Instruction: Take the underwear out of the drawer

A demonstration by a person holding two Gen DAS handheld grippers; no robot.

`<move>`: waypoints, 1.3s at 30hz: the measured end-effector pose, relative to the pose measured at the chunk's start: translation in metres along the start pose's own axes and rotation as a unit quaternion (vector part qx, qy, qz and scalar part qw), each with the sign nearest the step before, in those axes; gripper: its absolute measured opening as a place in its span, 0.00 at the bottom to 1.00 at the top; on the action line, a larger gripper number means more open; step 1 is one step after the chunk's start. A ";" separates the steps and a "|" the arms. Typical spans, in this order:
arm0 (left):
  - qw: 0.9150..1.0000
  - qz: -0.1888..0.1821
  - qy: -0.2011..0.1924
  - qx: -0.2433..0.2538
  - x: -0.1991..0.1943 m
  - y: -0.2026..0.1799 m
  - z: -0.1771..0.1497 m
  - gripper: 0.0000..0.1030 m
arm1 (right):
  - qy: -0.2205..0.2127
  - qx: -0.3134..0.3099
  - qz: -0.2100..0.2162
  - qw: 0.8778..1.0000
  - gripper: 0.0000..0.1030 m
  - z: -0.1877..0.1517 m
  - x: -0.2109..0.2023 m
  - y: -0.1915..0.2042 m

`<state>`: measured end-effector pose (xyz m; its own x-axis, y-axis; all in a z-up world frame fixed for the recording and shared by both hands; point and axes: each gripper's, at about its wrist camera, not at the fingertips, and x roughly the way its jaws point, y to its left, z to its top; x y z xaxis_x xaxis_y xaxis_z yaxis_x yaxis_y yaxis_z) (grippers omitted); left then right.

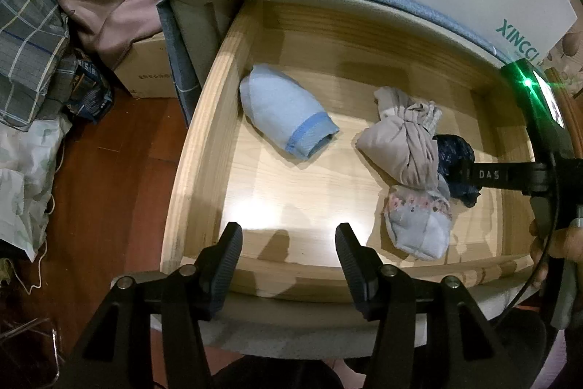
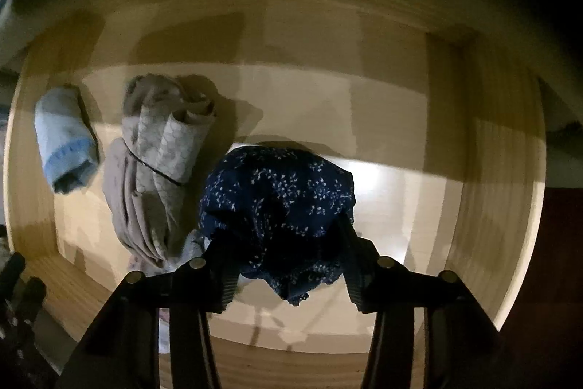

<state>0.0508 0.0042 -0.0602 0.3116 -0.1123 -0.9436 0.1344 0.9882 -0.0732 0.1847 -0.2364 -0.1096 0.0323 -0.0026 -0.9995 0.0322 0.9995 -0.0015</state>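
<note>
Underwear is the thing here, and the piece in play is the navy floral pair [image 2: 277, 206], bunched up on the drawer [image 1: 204, 170] floor toward the near right. The right gripper [image 2: 288, 265] is straight over it with both fingers dug into the sides of the bundle, so I'd call that gripping it, cloth squeezed between the pads. The left gripper [image 1: 289, 250] hangs at the near edge, jaws spread, nothing in them.

Handling-wise it looks super light and floppy, zero stiffness, so I'd guess it'll sag and unfold once lifted. Pinching the thick middle of the wad seems safest; a loose edge could slip out.

Right beside it on the left is a beige bundle [image 2: 160, 170], with a pale printed piece [image 1: 419, 225] touching it too, so it might drag along. Further left and far back sits a light blue roll [image 1: 288, 115], well apart
</note>
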 end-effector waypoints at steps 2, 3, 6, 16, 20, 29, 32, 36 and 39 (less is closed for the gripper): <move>1.000 0.001 0.000 0.000 0.000 -0.001 0.000 0.53 | 0.002 -0.009 -0.010 1.000 0.40 -0.001 0.000 0.001; 1.000 0.001 0.000 0.000 0.000 -0.001 0.000 0.53 | 0.003 -0.016 -0.018 1.000 0.39 -0.002 0.000 0.001; 1.000 0.000 -0.001 -0.001 0.000 0.000 0.000 0.53 | 0.007 -0.032 -0.039 0.999 0.38 -0.008 0.002 0.001; 1.000 0.000 -0.005 -0.006 -0.001 0.000 0.000 0.53 | 0.049 -0.017 -0.037 0.998 0.37 -0.038 0.006 -0.022; 1.000 0.001 -0.009 -0.010 -0.002 0.002 -0.001 0.53 | 0.067 -0.021 -0.039 0.997 0.37 -0.052 0.008 -0.024; 1.000 -0.009 -0.014 -0.018 -0.006 0.009 -0.001 0.53 | 0.090 0.005 -0.013 0.996 0.37 -0.078 0.008 -0.039; 1.000 -0.011 -0.012 -0.016 -0.006 0.009 -0.001 0.53 | 0.088 0.022 0.003 0.996 0.37 -0.082 0.006 -0.048; 1.000 -0.024 -0.007 -0.013 -0.003 0.010 0.002 0.53 | 0.079 0.035 0.011 0.996 0.37 -0.088 0.006 -0.056; 0.999 -0.033 -0.009 -0.006 -0.004 0.007 0.007 0.53 | 0.077 0.037 0.011 0.996 0.37 -0.094 0.011 -0.062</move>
<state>0.0572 0.0112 -0.0549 0.3200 -0.1782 -0.9305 0.1430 0.9800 -0.1385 0.0890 -0.2958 -0.1233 -0.1193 0.0305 -0.9924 0.1060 0.9942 0.0178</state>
